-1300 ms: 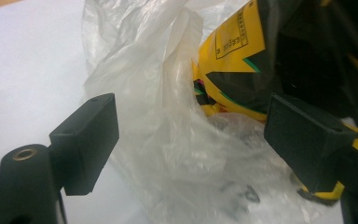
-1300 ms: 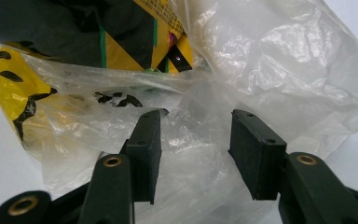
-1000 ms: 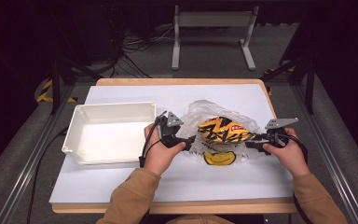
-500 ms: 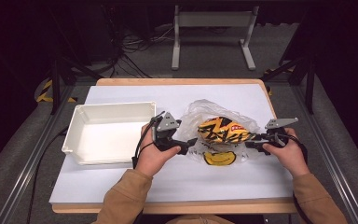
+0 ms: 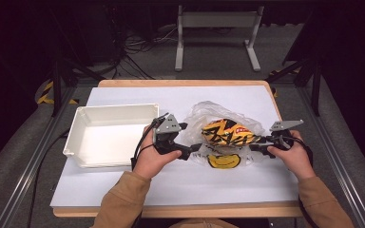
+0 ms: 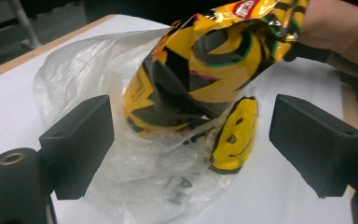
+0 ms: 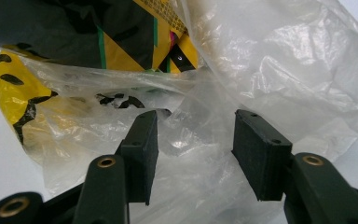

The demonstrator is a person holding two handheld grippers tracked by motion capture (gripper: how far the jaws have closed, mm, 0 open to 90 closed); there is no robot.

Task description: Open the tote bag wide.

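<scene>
- In the high view, a yellow and black snack bag (image 5: 227, 133) lies right of the frame's centre, half inside a clear plastic bag (image 5: 204, 114) that is crumpled on the white table (image 5: 123, 185).
- The plastic bag carries a yellow smiley face (image 5: 224, 161), which shows just below the snack bag in that view.
- The left gripper (image 5: 193, 148) sits at the frame's centre, held by the left hand (image 5: 153, 159), with its tips at the left edge of the plastic bag.
- In the left gripper view its jaws stand wide apart at the lower left and lower right, with nothing between them; the snack bag (image 6: 209, 60) rises in the upper middle, the smiley face (image 6: 235, 135) sits below it, and the plastic bag (image 6: 88, 70) spreads to the left.
- The right gripper (image 5: 255, 144) is at the right of the high view, held by the right hand (image 5: 292, 156), its tips at the right end of the bags.
- In the right gripper view its jaws are parted, with a loose fold of the plastic bag (image 7: 279, 60) lying between them; neither pad is clearly pressing on it.
- The snack bag (image 7: 88, 32) fills the upper left of that view.
- A white tray (image 5: 109, 137) stands at the left of the high view, just beside the left hand.
</scene>
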